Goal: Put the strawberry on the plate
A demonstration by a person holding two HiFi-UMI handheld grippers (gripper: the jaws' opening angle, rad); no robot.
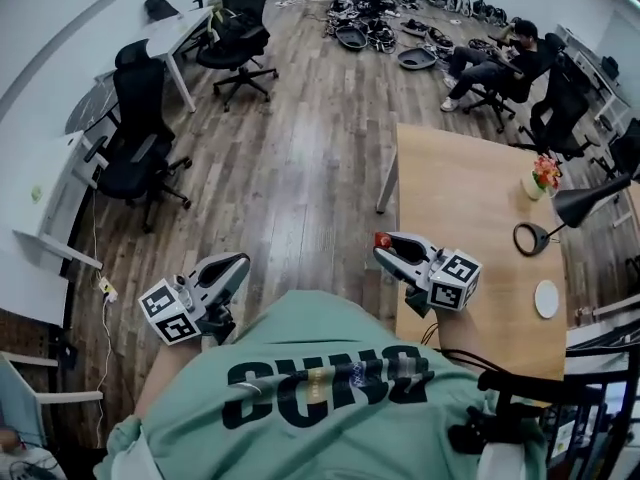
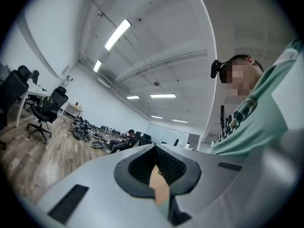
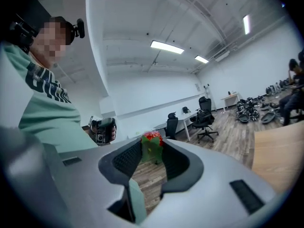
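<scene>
A small red strawberry (image 1: 381,239) with green leaves is pinched at the tips of my right gripper (image 1: 383,245), which hangs in the air off the near left corner of the wooden table (image 1: 460,198). In the right gripper view the strawberry (image 3: 152,137) sits between the dark pads of that gripper (image 3: 152,148), leaves toward the camera. The white plate (image 1: 546,299) lies near the table's right edge, well to the right of this gripper. My left gripper (image 1: 240,260) is held low at my left side over the floor. Its jaws (image 2: 154,147) meet at the tips with nothing in them.
A black desk lamp (image 1: 585,206) with a ring base and a small flower pot (image 1: 544,176) stand on the table beyond the plate. Office chairs (image 1: 135,138) and white desks line the left side. A seated person (image 1: 495,60) and several black items on the floor are at the far end.
</scene>
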